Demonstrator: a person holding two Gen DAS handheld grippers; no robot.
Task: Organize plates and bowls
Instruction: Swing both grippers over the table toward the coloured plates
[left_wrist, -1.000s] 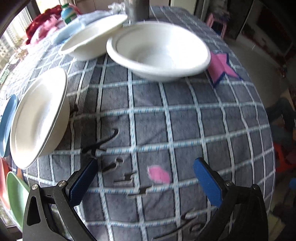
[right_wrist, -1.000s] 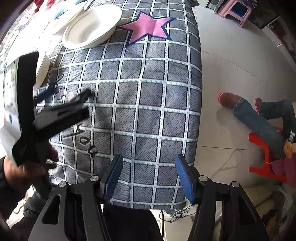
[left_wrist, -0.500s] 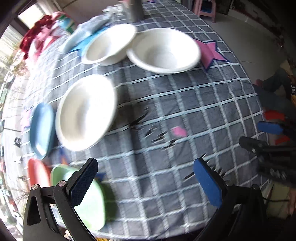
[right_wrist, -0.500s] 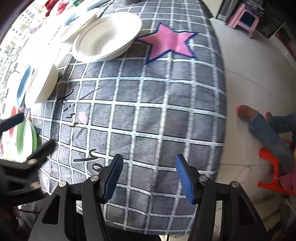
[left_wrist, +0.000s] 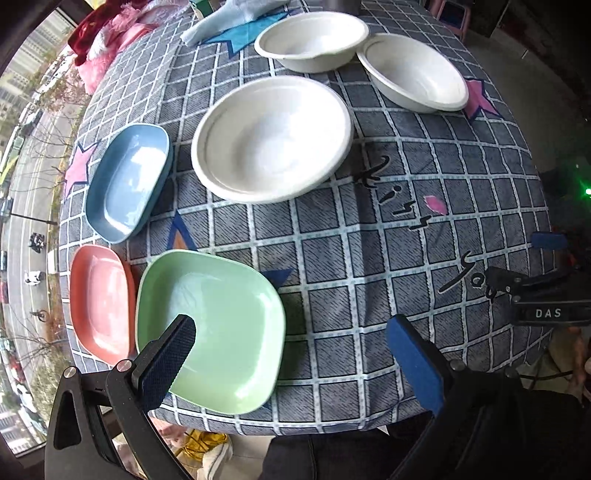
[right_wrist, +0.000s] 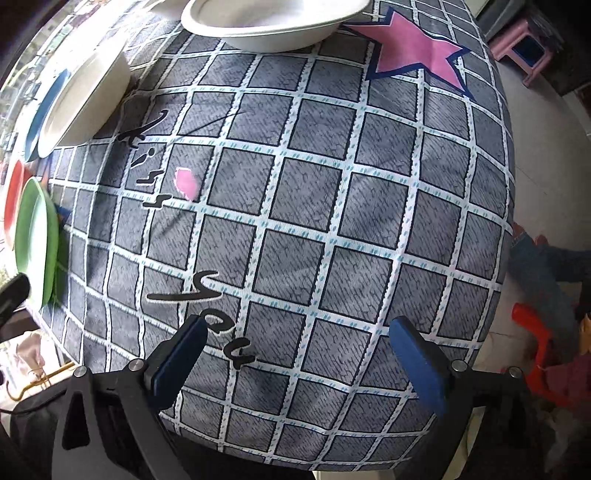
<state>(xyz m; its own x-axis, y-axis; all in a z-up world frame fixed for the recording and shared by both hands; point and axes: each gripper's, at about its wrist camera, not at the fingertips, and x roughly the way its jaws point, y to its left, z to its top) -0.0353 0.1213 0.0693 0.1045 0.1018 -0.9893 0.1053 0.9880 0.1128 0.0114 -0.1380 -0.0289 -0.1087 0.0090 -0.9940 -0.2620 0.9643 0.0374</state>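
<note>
In the left wrist view three white bowls sit on the checked tablecloth: a near one (left_wrist: 271, 138), one at the back (left_wrist: 312, 38) and one at the right (left_wrist: 413, 72). A blue plate (left_wrist: 127, 181), a red plate (left_wrist: 101, 301) and a green plate (left_wrist: 214, 325) lie at the left. My left gripper (left_wrist: 291, 349) is open and empty, its left finger over the green plate. My right gripper (right_wrist: 295, 352) is open and empty above the cloth near the table's front edge. The right wrist view shows a white bowl (right_wrist: 269, 22) at the top and the green plate (right_wrist: 35, 240) at the left.
A light blue cloth (left_wrist: 229, 18) and red and pink fabric (left_wrist: 107, 40) lie at the back of the table. A pink stool (right_wrist: 524, 55) and a red plastic chair (right_wrist: 539, 354) stand on the floor at the right, beside someone's legs (right_wrist: 546, 254).
The left gripper pulled back and to the left, bringing the coloured plates into view under it. The right gripper moved in lower and closer over the tablecloth. Both stayed open.
</note>
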